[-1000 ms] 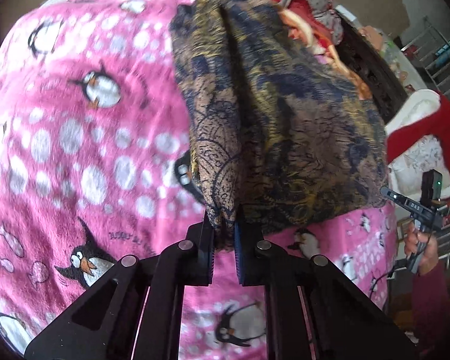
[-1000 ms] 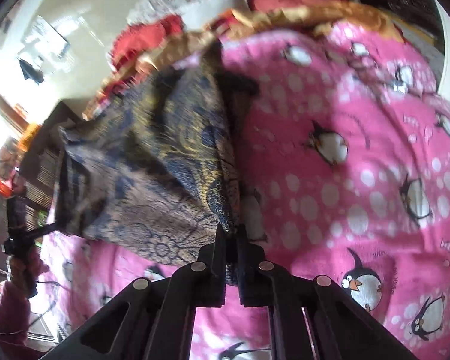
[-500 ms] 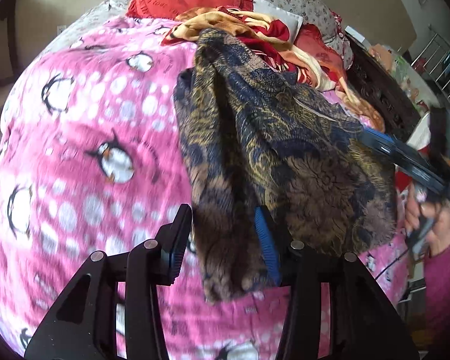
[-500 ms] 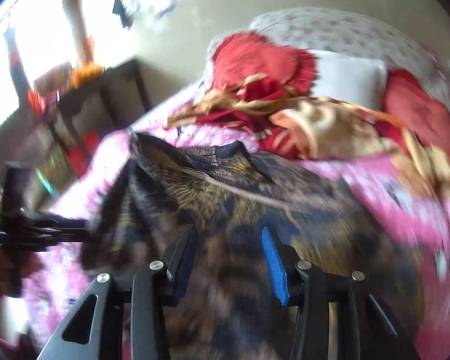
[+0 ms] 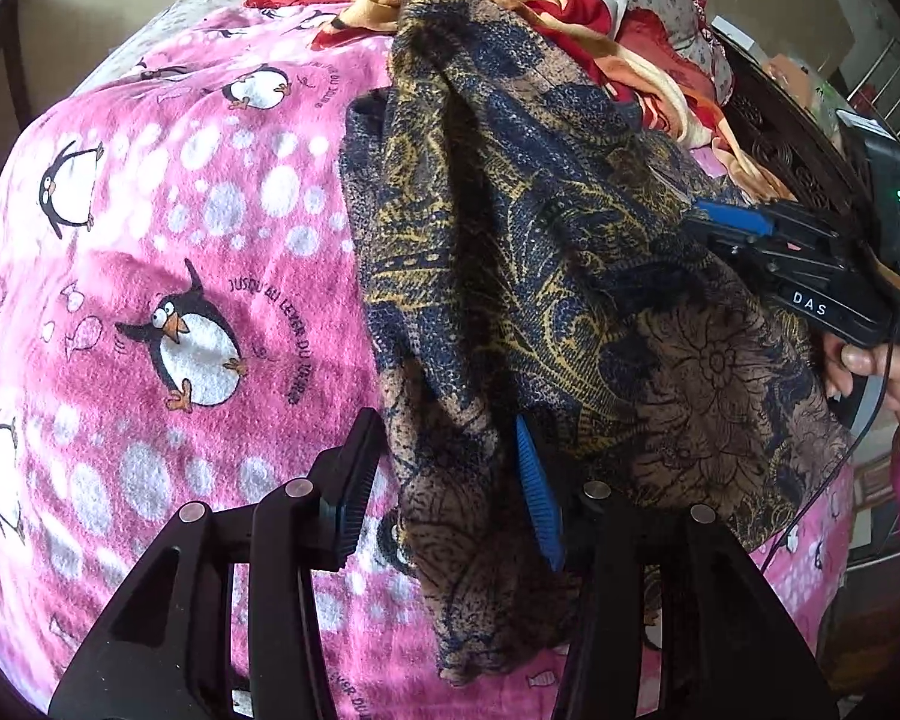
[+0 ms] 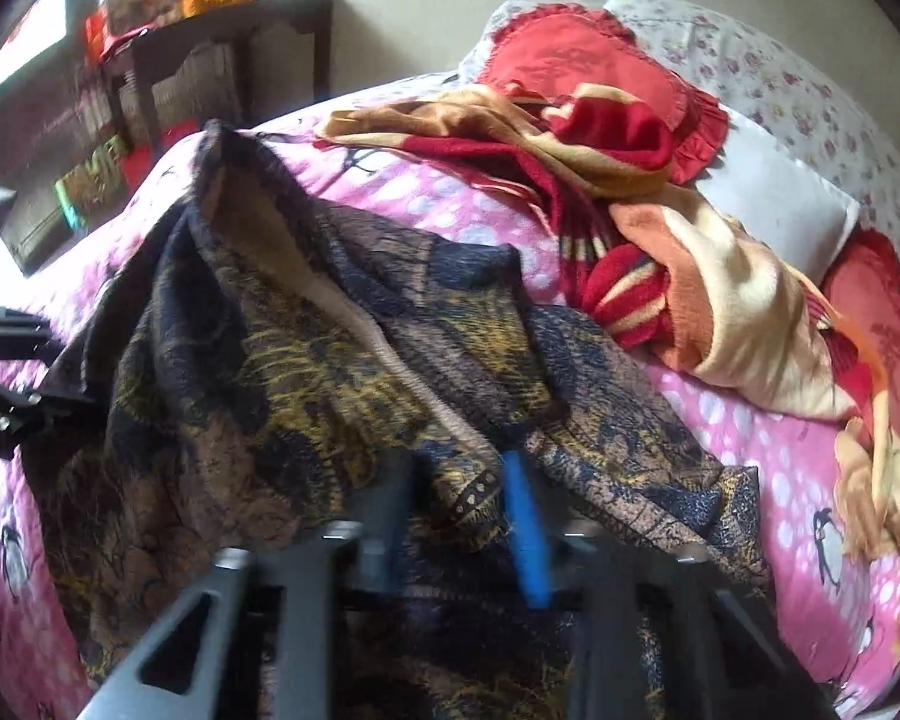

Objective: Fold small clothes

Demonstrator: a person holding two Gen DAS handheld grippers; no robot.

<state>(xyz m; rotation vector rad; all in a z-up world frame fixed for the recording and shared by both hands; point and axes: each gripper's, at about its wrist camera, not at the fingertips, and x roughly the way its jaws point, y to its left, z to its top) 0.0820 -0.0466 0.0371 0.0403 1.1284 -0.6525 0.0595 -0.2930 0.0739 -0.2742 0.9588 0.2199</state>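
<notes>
A dark blue and gold patterned cloth [image 5: 528, 252] lies rumpled on the pink penguin blanket [image 5: 168, 276] covering the bed, with a red and cream cloth [image 6: 642, 222] and a red pillow [image 6: 576, 54] beyond it. The left hand-held gripper [image 5: 444, 480] is spread wide, the cloth's near edge lying loose between its fingers. The right hand-held gripper [image 6: 462, 516] is likewise spread over the cloth, gripping nothing.
</notes>
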